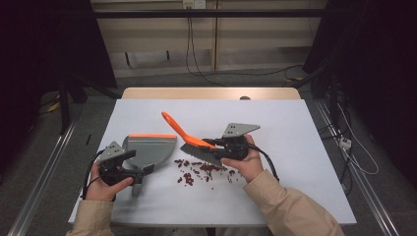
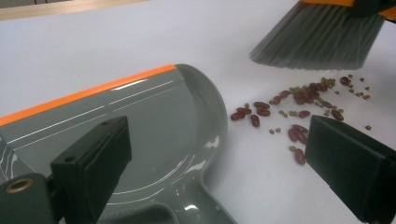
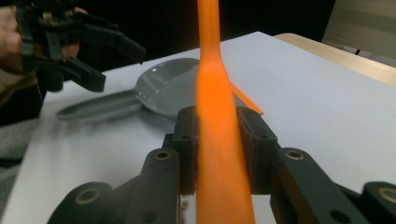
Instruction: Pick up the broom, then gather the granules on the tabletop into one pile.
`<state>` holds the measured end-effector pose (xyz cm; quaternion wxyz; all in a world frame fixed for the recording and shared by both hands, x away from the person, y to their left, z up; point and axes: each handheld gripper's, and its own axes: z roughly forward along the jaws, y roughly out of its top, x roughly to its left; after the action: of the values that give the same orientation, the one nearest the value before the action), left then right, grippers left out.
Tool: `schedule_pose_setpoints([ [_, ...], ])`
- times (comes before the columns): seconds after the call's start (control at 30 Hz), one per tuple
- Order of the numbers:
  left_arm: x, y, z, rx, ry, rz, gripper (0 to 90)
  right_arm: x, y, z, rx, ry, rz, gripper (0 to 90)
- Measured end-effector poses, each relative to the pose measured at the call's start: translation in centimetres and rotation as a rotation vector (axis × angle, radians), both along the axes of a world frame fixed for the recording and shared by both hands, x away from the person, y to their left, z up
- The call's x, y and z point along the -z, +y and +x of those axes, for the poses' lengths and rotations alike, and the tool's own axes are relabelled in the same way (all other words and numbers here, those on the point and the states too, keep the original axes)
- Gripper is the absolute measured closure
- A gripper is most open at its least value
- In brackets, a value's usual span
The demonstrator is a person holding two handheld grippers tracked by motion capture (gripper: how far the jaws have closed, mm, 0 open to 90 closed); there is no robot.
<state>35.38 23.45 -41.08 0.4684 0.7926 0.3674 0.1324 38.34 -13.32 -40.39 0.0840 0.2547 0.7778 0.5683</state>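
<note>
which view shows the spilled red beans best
The left gripper view: the scattered small red beans lie close and sharp on the white table, with tiny greenish ones among them, beside the grey plastic dustpan. The high view shows them as small dark specks.

The brush point(image 1: 189, 140) runs through the right tool point(image 1: 222, 147), its handle reaching away to the far left and its bristles hanging just above the bench point(image 1: 295, 147). The spilled beans point(image 1: 204, 172) lie on the bench just before that tool, between it and the left tool point(image 1: 129, 162). The dustpan point(image 1: 147, 150) lies flat under the left tool, its lip on the far side
</note>
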Motion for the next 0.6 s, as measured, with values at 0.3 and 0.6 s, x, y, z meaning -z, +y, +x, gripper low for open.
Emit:
schedule_pose_setpoints([
  [0.3,0.0,0.1,-0.1,-0.006,-0.005,-0.002,7.2,0.1,1.3,-2.7,0.058,0.052,0.057,71.4],
  [0.6,-0.1,0.2,-0.2,-0.005,-0.010,0.000,7.2,0.9,4.0,-3.9,0.064,0.097,0.096,71.4],
])
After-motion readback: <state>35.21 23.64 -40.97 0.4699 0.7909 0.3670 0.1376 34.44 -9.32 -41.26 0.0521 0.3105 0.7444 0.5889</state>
